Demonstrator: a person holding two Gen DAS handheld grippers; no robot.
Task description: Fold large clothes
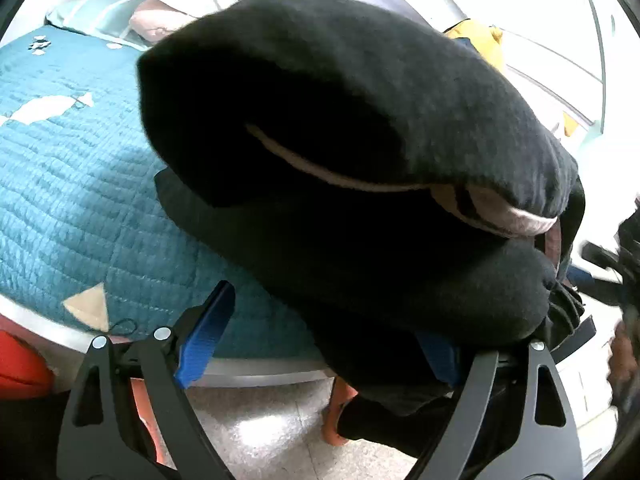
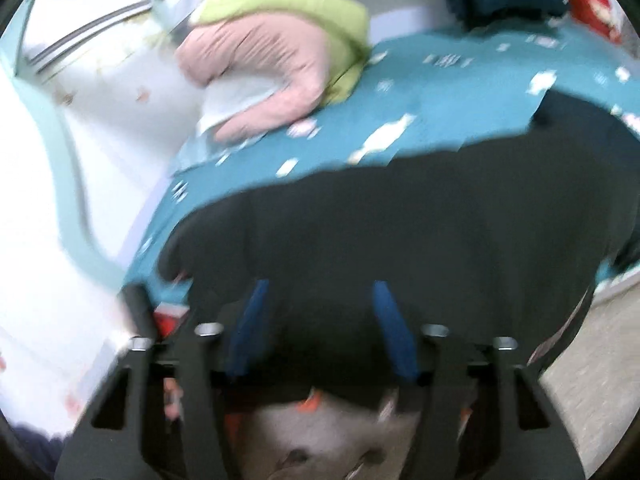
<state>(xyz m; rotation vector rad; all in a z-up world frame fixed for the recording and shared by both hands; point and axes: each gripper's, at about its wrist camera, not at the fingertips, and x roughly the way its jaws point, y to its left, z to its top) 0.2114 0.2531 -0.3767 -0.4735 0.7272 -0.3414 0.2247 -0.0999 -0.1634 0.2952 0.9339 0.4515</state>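
Note:
A large black fleece garment (image 1: pixel 360 128) with a pale pink inner trim is bunched in thick folds on the teal quilted bed (image 1: pixel 60 184). My left gripper (image 1: pixel 320 336) stands open; its left blue pad (image 1: pixel 204 344) is bare and the garment drapes over its right finger. In the blurred right wrist view the same black garment (image 2: pixel 400 232) lies at the bed's near edge. My right gripper (image 2: pixel 320 328) is open, with both blue pads (image 2: pixel 248 324) set against the cloth's edge, not closed on it.
Pink, white and green pillows (image 2: pixel 260 60) are piled at the bed's head. A yellow item (image 1: pixel 480 36) lies past the garment. An orange object (image 1: pixel 24 364) stands below the bed edge, above pale floor (image 1: pixel 260 428). A white wall (image 2: pixel 40 200) lies left of the bed.

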